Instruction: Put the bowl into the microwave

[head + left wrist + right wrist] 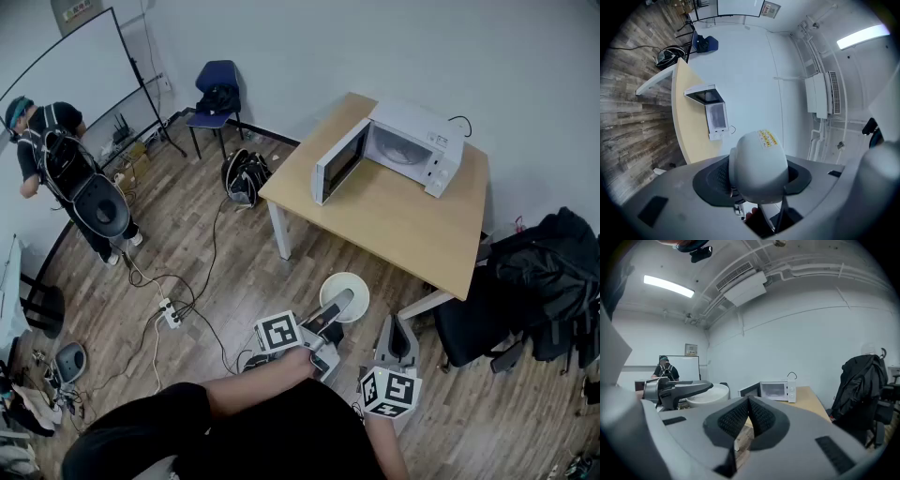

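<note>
A white bowl (pixel 344 291) hangs in the air over the wooden floor, a short way in front of the table's near edge. My left gripper (pixel 339 305) is shut on it. In the left gripper view the bowl's underside (pixel 759 164), with a small sticker, fills the gap between the jaws. The white microwave (pixel 412 145) stands on the light wooden table (pixel 412 225) with its door (pixel 339 161) swung wide open. My right gripper (pixel 397 330) is beside the left one, shut and empty. In its own view the right gripper (pixel 749 401) has its pads touching, and the bowl (pixel 710 394) shows at the left.
A person with a backpack (pixel 56 159) stands far left by a whiteboard (pixel 66 75). A blue chair (pixel 217 89) and a black bag (pixel 244 176) are left of the table. Cables and a power strip (pixel 169 312) lie on the floor. A black jacket on a chair (pixel 544 272) is at the right.
</note>
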